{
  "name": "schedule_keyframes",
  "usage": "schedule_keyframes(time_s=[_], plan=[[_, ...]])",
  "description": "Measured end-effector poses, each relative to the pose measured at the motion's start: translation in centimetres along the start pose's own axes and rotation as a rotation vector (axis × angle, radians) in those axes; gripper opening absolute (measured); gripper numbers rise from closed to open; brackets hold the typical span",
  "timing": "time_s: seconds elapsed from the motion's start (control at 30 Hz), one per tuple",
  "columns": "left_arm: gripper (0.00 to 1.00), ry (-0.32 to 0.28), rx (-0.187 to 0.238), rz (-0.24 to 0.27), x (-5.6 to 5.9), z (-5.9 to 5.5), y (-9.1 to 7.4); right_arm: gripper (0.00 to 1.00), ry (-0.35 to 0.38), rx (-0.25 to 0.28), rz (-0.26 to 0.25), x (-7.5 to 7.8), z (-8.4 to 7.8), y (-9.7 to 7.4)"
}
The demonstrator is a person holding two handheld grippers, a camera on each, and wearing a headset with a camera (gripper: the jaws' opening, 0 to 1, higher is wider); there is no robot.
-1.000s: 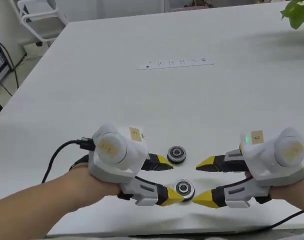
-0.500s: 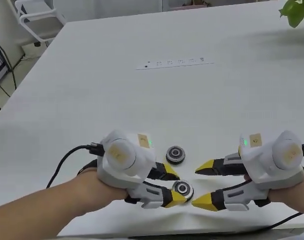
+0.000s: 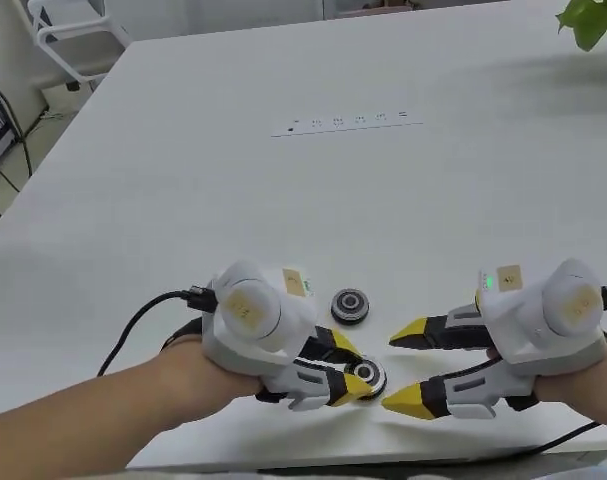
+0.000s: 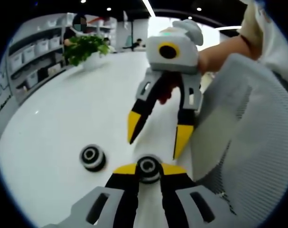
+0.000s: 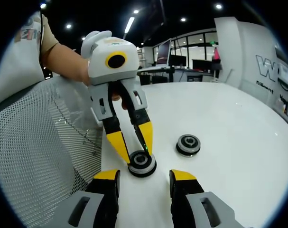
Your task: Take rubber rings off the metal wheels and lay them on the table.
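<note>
- Left tongs (image 3: 350, 370): clamped on the near wheel (image 4: 148, 168), tips pressing its black ring (image 5: 142, 171) from both sides, the wheel flat on the counter (image 3: 283, 200) close to the near edge.
- Right tongs (image 3: 390, 371): apart, tips facing the left pair, just beside the same wheel and not touching it.
- Risk of the wheel squirting out: small, round and smooth, pinched across its rim, so any twist from a peeling pull may spin it free.
- Risk of losing it over the near edge, with little counter left on that side to stop a roll.
- Risk of no peel at all: a squeeze on the rubber itself pins the ring to the metal and leaves the right tips little to hook.
- Risk of a clash between the two pairs of tips, already near each other around one small part.
- Risk of a stretched ring snapping off and bouncing away.
- Far wheel (image 3: 350, 305): flat, near the held one, within reach of a stray knock.
- Count: two tongs, two wheels, two rings, both still on their wheels.
- Farther out: one socket strip (image 3: 348, 124), one plant (image 3: 593, 25), one chair (image 3: 73, 35).
</note>
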State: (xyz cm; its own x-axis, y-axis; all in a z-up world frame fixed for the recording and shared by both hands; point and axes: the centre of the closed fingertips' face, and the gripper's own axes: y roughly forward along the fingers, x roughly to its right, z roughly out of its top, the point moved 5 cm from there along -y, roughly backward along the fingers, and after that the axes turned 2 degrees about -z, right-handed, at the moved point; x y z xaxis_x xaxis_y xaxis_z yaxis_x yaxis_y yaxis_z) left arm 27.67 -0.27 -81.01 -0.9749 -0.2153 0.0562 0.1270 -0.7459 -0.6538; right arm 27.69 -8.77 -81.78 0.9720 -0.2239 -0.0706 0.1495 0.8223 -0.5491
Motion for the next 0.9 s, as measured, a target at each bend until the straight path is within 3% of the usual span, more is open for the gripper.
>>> schedule_keyframes(time_s=[0.4, 0.9], plan=[[0.15, 0.063, 0.000, 0.037, 0.1, -0.1, 0.0, 0.39, 0.002, 0.008, 0.002, 0.0, 0.0, 0.4], [0.14, 0.056, 0.007, 0.060, 0.1, -0.1, 0.1, 0.36, -0.021, -0.004, 0.026, -0.4, 0.2, 1.9]])
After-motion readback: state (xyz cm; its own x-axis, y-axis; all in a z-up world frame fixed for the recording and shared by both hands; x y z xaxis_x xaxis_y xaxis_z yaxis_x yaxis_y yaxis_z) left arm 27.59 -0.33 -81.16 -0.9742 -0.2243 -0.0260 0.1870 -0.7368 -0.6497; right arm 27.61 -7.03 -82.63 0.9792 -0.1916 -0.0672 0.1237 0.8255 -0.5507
